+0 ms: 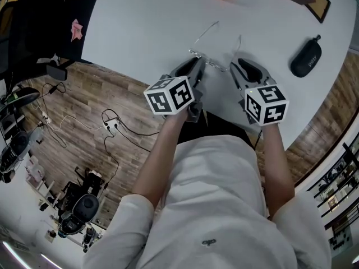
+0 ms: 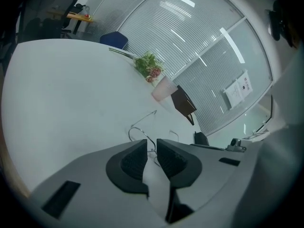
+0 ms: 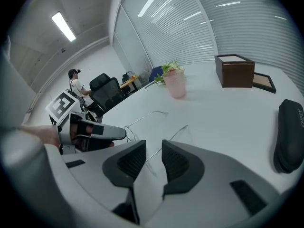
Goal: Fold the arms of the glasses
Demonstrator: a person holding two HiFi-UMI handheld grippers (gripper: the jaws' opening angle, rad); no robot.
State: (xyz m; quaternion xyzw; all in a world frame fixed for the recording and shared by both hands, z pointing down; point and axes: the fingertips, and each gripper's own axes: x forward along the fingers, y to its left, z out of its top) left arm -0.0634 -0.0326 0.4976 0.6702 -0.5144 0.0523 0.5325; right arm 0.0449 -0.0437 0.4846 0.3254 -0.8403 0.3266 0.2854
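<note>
**Glasses (image 1: 208, 62) lie open, neither arm folded yet**

The glasses lie on the white table (image 1: 157, 27) at 12 o'clock from the person's hands. Their front faces the person, and both arms stretch away toward 12 and 1 o'clock. As far as the views show, no part of the task is done, so both folds remain.

The left gripper (image 2: 152, 142) sits at the left end of the frame with its jaws narrowly apart. The rim wire runs into the gap, and no pad visibly presses on it. The right gripper (image 3: 154, 144) has its jaws spread a little wider, and the right arm's wire passes between them untouched.

The frame is thin, bright metal wire around clear lenses — slender arms with small bends at the tips, likely springy and easy to skid. The tabletop looks smooth and matte, and the jaw pads are dark and ribbed. A dark, oval case (image 1: 306, 59) lies at 3 o'clock from the glasses, well apart.
</note>
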